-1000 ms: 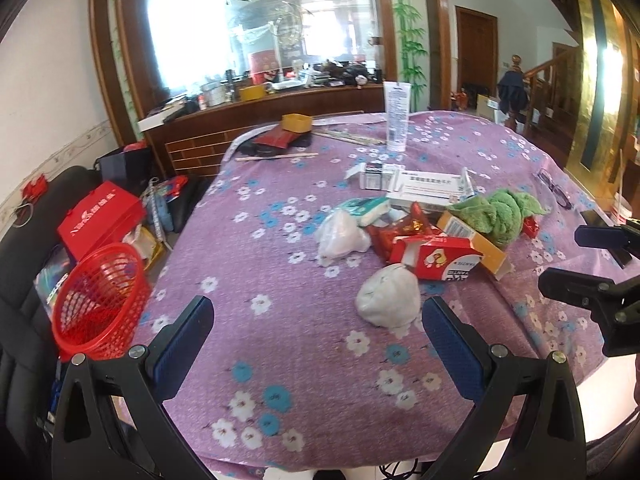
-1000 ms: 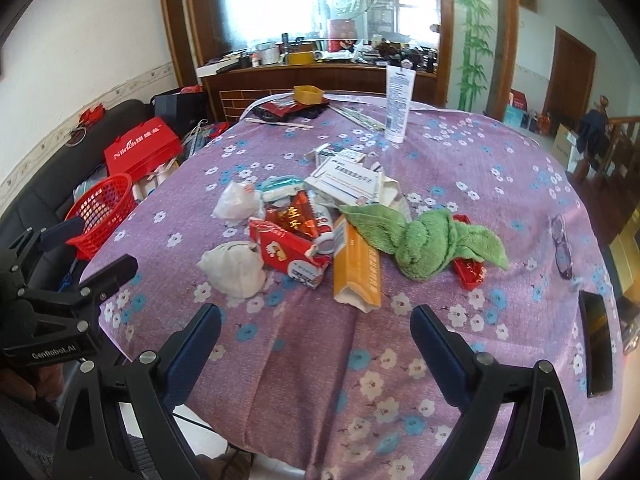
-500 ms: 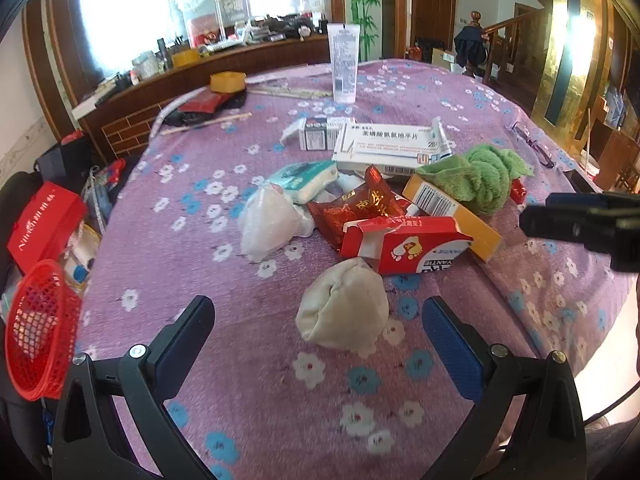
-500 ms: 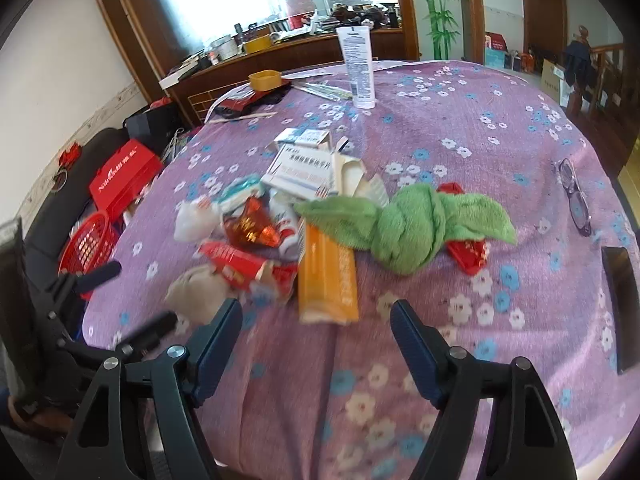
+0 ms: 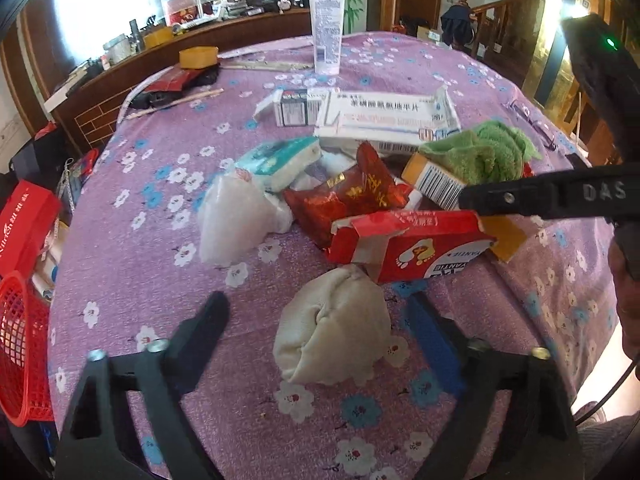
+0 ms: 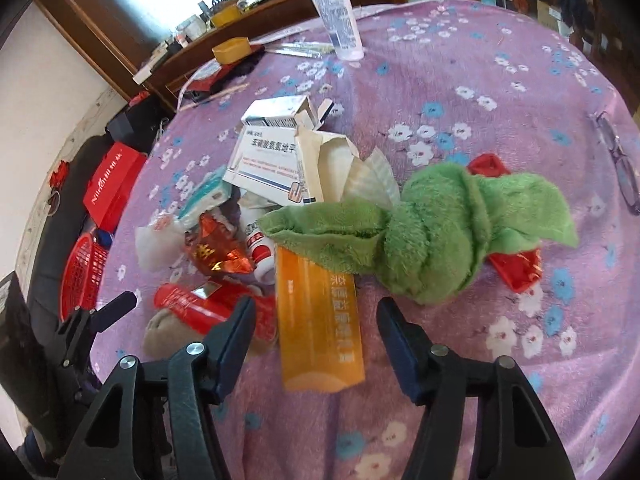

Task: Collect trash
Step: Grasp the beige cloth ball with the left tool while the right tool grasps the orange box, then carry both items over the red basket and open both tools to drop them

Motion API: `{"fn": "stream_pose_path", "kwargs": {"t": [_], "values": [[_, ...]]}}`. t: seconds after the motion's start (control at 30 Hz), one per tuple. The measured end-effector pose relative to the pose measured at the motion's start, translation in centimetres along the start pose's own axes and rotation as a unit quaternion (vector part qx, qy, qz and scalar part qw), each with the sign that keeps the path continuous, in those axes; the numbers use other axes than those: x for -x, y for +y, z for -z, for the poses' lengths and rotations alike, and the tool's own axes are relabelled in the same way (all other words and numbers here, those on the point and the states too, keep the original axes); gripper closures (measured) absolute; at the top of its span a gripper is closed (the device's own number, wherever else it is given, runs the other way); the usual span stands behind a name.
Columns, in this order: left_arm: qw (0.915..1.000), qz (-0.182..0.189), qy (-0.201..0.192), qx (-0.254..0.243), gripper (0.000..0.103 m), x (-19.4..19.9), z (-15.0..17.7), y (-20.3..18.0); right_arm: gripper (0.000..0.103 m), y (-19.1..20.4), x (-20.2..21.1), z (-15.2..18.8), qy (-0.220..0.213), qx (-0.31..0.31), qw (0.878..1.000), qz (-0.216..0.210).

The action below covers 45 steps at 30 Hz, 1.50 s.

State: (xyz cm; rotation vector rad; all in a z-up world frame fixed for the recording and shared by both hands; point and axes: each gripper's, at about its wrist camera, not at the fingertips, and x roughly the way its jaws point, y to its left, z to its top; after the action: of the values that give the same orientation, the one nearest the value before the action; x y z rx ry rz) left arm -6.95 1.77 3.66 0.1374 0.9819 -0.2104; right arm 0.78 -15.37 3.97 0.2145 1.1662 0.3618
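Left gripper (image 5: 316, 312) pitched steeply down, fingers spread but just closing, straddled crumpled tissue wad (image 5: 334, 326) without touching. Right gripper (image 6: 316, 320) likewise angled down, fingers apart, just closing, orange box (image 6: 320, 320) between them, not pinched. Behind: red carton (image 5: 412, 246), green towel (image 6: 432, 232), trash pile mid surface (image 5: 132, 280). Red basket (image 5: 20, 344) off left edge.

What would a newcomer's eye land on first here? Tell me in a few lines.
First, the heap of litter mid-table on the purple flowered tablecloth: the knotted fuzzy green towel lies over the far end of a long orange carton. In the left wrist view, a crumpled off-white wad sits nearest, with a torn red cardboard box just beyond it.
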Motion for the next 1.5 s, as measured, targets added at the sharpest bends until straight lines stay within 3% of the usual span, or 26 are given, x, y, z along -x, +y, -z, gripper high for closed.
{"fn": "stream_pose_path", "kwargs": {"t": [0.13, 0.2, 0.23, 0.37, 0.77, 1.0, 1.23, 1.5], "values": [[0.9998, 0.008, 0.016, 0.008, 0.027, -1.1, 0.2, 0.3, 0.043, -0.3, -1.6, -0.5, 0.017, -0.009, 1.000, 0.000], [0.9997, 0.016, 0.015, 0.014, 0.038, -1.3, 0.2, 0.4, 0.050, -0.2, -2.1, -0.5, 0.024, -0.006, 1.000, -0.004], [0.9995, 0.022, 0.017, 0.015, 0.053, -1.4, 0.2, 0.4, 0.053, -0.1, -2.4, -0.4, 0.028, -0.003, 1.000, -0.005], [0.9994, 0.029, 0.017, 0.010, 0.062, -1.1, 0.5, 0.0, 0.053, 0.3, -1.9, 0.3, 0.025, 0.004, 1.000, -0.012], [0.9973, 0.051, -0.033, 0.042, 0.065, 3.6, 1.0, 1.0, 0.053, 2.6, 2.9, 3.6, -0.010, 0.066, 0.997, -0.027], [0.9958, 0.033, -0.057, 0.064, 0.065, 6.1, 1.1, 2.5, 0.053, 4.5, 4.7, 3.6, -0.036, 0.094, 0.994, -0.040], [0.9928, 0.004, -0.072, 0.096, 0.065, 8.5, 2.1, 5.1, 0.053, 7.9, 4.7, 3.5, -0.032, 0.128, 0.990, -0.059], [0.9816, -0.040, -0.095, 0.161, 0.065, 12.0, 4.1, 11.0, 0.053, 13.4, 3.5, 2.2, -0.016, 0.170, 0.981, -0.091]]}}
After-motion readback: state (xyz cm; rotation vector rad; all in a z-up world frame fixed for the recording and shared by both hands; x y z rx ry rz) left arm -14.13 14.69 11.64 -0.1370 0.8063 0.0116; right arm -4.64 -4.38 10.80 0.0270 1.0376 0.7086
